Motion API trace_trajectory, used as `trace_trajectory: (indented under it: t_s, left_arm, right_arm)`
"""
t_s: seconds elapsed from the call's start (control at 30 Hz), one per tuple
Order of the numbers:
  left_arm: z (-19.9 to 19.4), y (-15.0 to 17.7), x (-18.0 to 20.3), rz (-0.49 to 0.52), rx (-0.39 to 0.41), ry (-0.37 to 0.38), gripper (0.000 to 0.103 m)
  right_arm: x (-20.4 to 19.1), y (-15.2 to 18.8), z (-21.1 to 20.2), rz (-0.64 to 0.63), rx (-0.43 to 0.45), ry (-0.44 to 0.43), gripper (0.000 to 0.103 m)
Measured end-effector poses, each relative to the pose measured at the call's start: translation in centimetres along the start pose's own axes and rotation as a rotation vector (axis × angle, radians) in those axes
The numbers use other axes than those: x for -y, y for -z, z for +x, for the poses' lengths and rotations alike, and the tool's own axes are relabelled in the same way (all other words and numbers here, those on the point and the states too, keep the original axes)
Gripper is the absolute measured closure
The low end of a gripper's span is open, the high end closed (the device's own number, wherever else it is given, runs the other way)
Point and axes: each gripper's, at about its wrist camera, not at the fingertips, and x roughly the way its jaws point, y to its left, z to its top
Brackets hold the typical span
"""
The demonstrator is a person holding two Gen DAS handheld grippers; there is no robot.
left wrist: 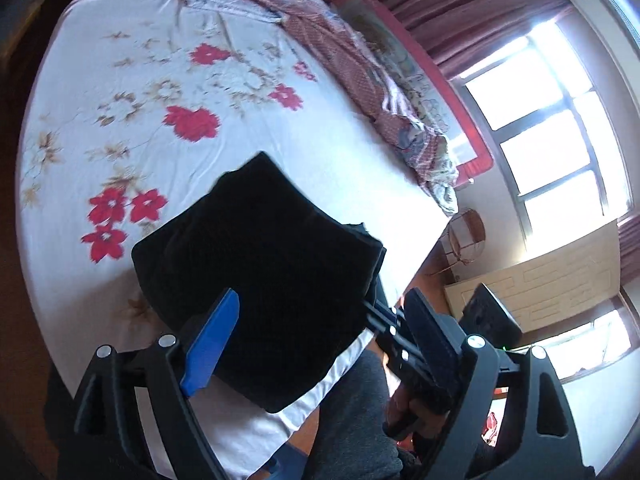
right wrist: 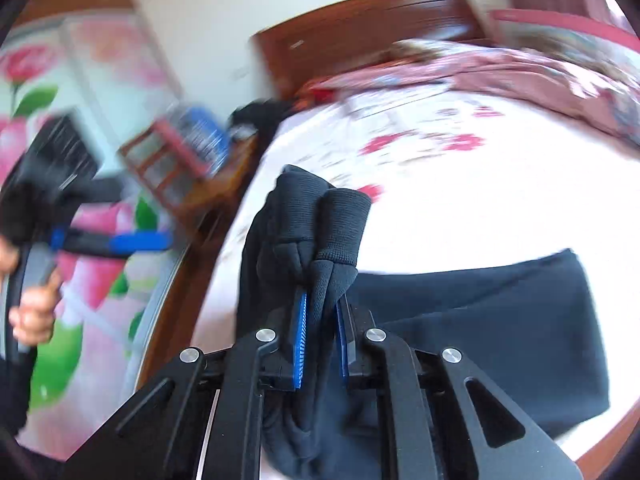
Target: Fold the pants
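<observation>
Black pants (left wrist: 260,264) lie partly folded near the front edge of a bed with a white flowered sheet (left wrist: 120,128). My left gripper (left wrist: 320,320) is open and empty, its blue-padded fingers (left wrist: 212,344) held above the pants. In the right wrist view my right gripper (right wrist: 322,320) is shut on the ribbed leg cuffs (right wrist: 320,220) of the pants and holds them up above the bed, while the rest of the pants (right wrist: 500,320) lies flat on the sheet (right wrist: 460,208). The left gripper also shows in the right wrist view (right wrist: 120,242), at the far left beside the bed.
A pink patterned quilt (left wrist: 360,64) is bunched along the far side of the bed, below a wooden headboard (right wrist: 360,28). A wooden stool with blue items (right wrist: 184,152) stands beside the bed. Windows with curtains (left wrist: 560,112) are at the right.
</observation>
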Motion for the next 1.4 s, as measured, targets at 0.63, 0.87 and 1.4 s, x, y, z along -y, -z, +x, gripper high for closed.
trace_trajectory:
  t_s: [0.63, 0.87, 1.4]
  left_arm:
    - [11.6, 16.2, -2.4, -0.005, -0.258, -0.056, 0.004]
    - [12.6, 18.9, -2.2, -0.021, -0.298, -0.032, 0.004]
    - [13.5, 17.3, -0.4, 0.065, -0.303, -0.086, 0.004]
  right_arm:
    - [21.6, 5.9, 0.3, 0.765, 0.021, -0.034, 0.019]
    - [21.1, 5.9, -2.5, 0.805, 0.077, -0.069, 0.083]
    - [26.3, 14.2, -5.0, 1.056, 0.181, -0.144, 0.065]
